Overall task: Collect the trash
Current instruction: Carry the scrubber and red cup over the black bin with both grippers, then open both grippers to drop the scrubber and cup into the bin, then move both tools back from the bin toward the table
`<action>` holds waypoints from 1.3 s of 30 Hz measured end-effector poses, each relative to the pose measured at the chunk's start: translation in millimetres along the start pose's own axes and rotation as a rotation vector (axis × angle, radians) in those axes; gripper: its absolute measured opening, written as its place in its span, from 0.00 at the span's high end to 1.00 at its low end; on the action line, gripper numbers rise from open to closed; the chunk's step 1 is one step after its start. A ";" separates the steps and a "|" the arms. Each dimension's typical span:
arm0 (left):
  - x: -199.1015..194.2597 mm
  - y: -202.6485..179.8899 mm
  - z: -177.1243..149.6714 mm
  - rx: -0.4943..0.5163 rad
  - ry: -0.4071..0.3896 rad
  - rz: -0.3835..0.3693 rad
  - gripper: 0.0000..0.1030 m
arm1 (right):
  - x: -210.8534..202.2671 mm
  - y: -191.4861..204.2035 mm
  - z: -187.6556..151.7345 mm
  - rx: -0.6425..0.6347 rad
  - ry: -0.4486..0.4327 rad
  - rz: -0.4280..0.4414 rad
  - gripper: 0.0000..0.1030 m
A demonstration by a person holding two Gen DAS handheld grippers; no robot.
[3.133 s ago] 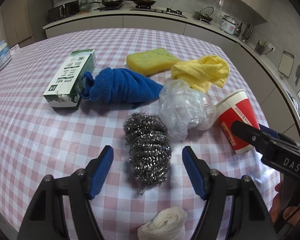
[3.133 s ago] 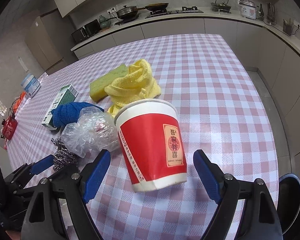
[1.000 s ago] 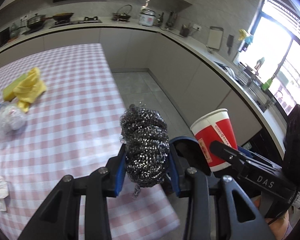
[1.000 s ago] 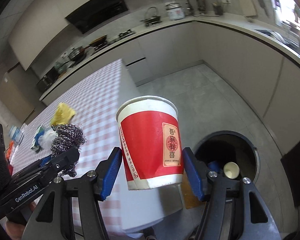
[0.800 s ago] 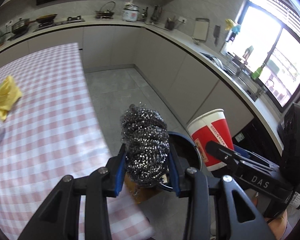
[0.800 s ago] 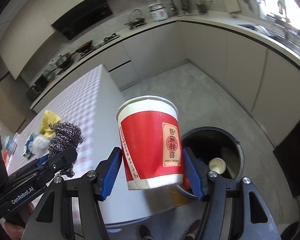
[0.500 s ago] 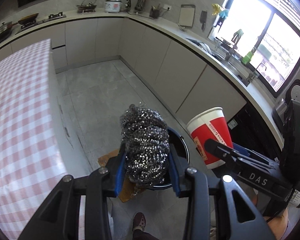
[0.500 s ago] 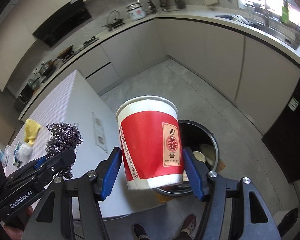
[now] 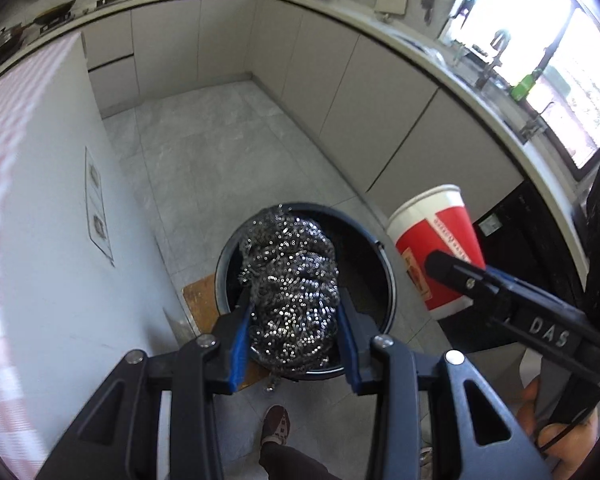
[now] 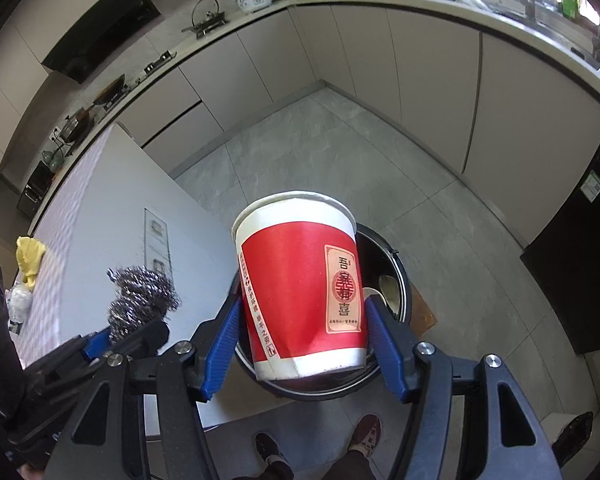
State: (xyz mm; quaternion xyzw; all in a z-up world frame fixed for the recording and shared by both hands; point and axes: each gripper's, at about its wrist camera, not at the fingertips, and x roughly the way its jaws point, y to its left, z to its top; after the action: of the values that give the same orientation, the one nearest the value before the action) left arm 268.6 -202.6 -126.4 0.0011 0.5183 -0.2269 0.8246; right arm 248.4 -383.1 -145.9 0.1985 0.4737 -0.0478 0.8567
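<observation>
On your far left stood the white-sided table with the pink checked cloth (image 9: 4, 184), a crumpled yellow cloth (image 10: 29, 258) lying on its top in the right wrist view. Your left gripper (image 9: 296, 332) was closed tight on the ball of silver steel wool (image 9: 290, 292), blue pads pressed into both its sides. You held it directly above the mouth of the round dark trash bin (image 9: 384, 276), which sat on the grey tiled floor (image 9: 220, 152) on a brown board (image 9: 200, 300) just beside the table's end. To the right, your right gripper (image 10: 304, 340) was clamped on the red paper cup with the white rim (image 10: 296, 296), gripped low on its body and upright. It was over the bin too. Pale paper cups (image 10: 388, 288) lay inside the bin.
</observation>
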 end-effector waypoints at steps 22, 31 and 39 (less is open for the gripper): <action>59.2 -13.2 -7.6 -0.076 0.070 0.071 0.61 | 81.2 -23.1 21.7 -0.079 0.106 0.025 0.37; 63.9 -12.5 -1.9 -0.090 0.066 0.109 0.32 | 87.9 -29.3 32.2 -0.066 0.095 0.002 0.23; 19.7 -13.1 11.4 -0.099 -0.021 0.099 0.32 | 42.7 -23.5 39.4 -0.062 0.026 0.011 0.23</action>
State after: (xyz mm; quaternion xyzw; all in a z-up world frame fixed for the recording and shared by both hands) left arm 280.5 -224.4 -134.8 -0.0165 0.5195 -0.1600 0.8392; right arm 296.6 -415.4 -169.7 0.1749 0.4848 -0.0256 0.8566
